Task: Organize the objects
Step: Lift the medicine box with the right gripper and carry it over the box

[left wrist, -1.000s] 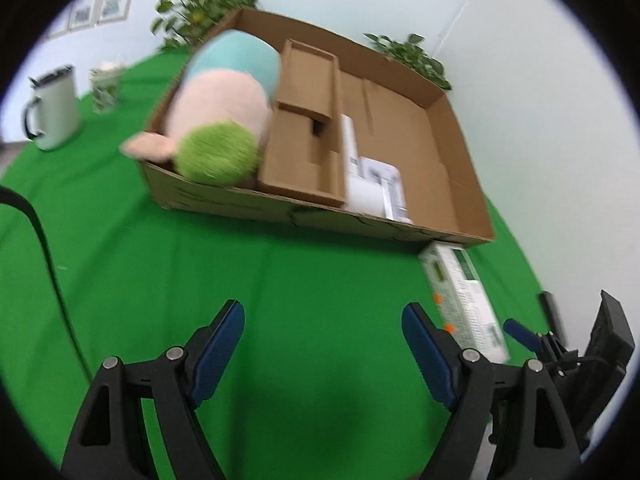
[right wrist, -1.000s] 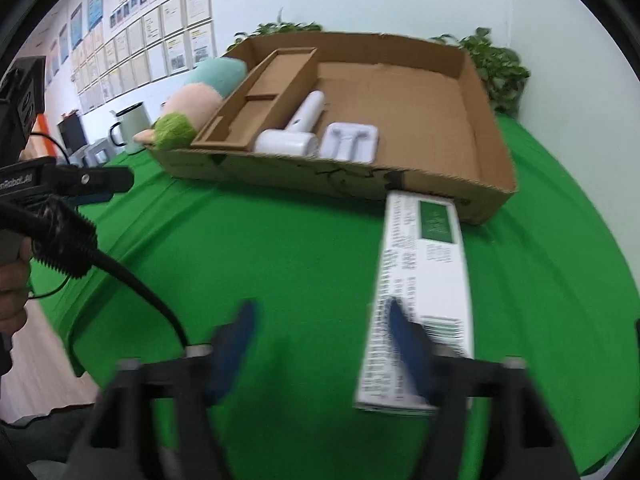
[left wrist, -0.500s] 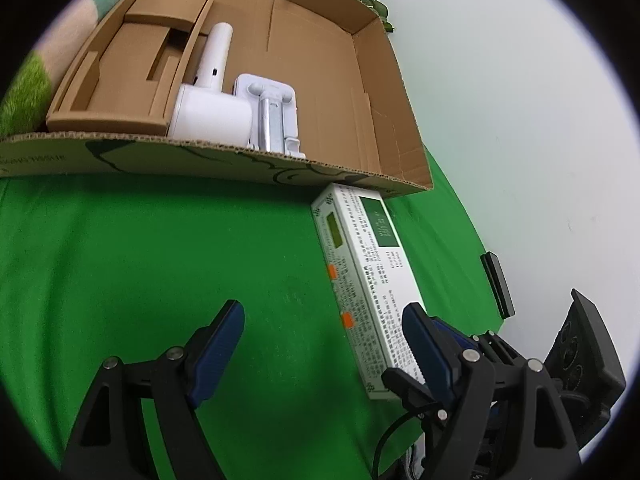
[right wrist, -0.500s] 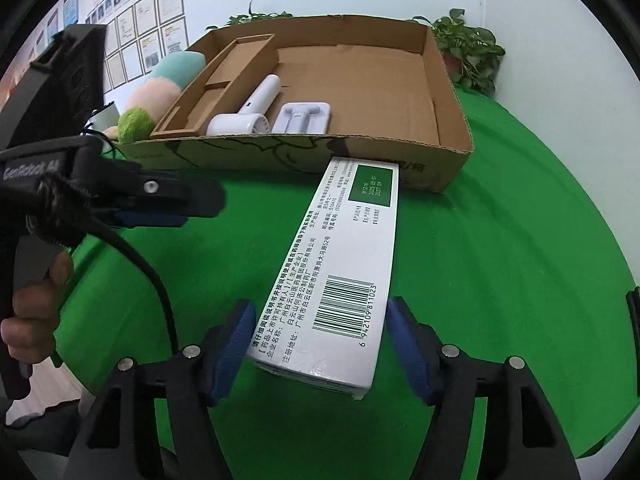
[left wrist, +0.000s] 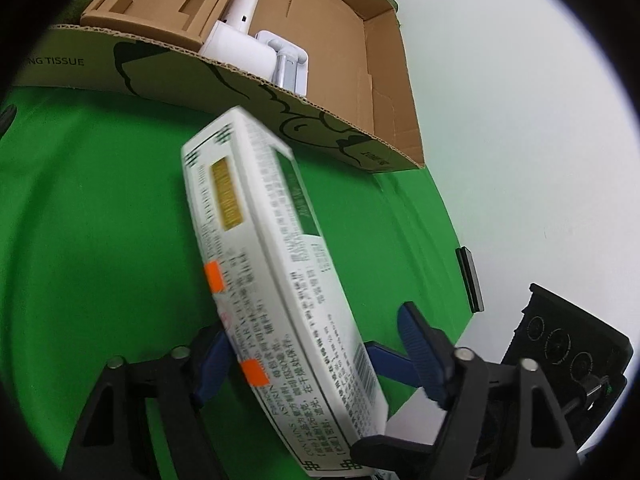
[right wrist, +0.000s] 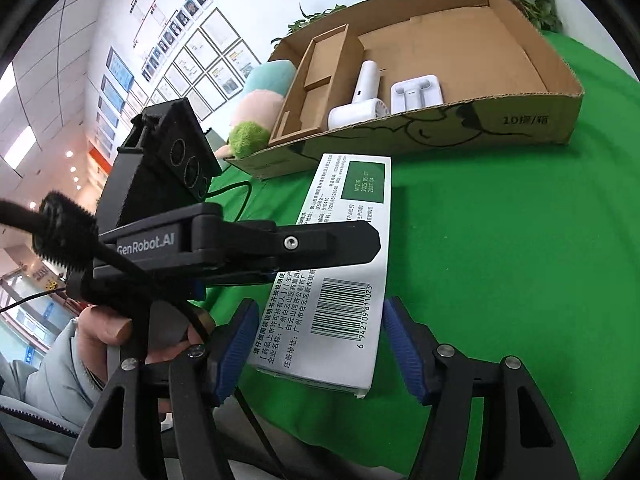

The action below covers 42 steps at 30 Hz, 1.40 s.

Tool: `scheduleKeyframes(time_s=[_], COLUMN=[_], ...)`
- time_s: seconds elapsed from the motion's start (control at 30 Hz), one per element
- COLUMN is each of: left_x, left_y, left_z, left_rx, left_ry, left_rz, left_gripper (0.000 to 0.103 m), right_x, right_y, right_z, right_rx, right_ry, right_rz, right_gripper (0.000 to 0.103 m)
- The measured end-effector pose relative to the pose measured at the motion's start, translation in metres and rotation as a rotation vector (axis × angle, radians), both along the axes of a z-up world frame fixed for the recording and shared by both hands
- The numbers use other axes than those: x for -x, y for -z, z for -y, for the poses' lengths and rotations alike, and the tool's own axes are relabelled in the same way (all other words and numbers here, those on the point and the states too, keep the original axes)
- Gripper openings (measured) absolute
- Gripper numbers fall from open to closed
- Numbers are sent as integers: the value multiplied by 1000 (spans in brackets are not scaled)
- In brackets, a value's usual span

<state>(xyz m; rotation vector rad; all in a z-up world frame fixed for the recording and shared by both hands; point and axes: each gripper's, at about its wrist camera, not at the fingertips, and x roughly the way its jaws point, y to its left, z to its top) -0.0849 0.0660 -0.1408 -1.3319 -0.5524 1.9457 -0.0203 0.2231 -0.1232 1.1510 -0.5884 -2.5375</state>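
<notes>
A long white medicine box (left wrist: 272, 280) with green panels and a barcode lies on the green cloth in front of the cardboard tray (left wrist: 320, 120). In the left wrist view it sits between my left gripper's (left wrist: 316, 356) open fingers, tilted with one long edge raised. In the right wrist view the medicine box (right wrist: 344, 264) lies between my right gripper's (right wrist: 316, 344) open fingers, apart from both pads. The left gripper's finger (right wrist: 320, 240) lies across the box there.
The tray (right wrist: 520, 116) holds a white handheld device (right wrist: 360, 100), a white stand (right wrist: 416, 94), a cardboard insert (right wrist: 316, 84) and a plush toy (right wrist: 256, 112). A dark flat object (left wrist: 470, 280) lies at the cloth's right edge. Potted plants stand behind.
My left gripper has moved in over the medicine box, which now sits between its fingers and looks tipped up. The right gripper has come closer to the box's barcode end.
</notes>
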Motion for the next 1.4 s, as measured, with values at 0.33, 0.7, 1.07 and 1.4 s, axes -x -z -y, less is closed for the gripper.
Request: scheduleKeyframes(time_s=[0.33,0.7,1.07,1.4], left_x=[2,-2,25,100], left_y=[-19,-87,-167,-196], left_z=[8,-15,-36,-62], left_rx=[-7,30,70,87], left_ry=[-20,40,85,97], left_rz=[-41,-233,-438,-370], left_gripper=[40,36,36,36], right_x=[-5,-5,28,94], right_y=[-9,-43,-108,-142], right_z=[11,4,-13,-55], right_rx=[-116,-182,-211,-214], right_ry=[1,98,192,228], right_rz=[-24,-119,-261,-199], right_gripper=[61,58,58,58])
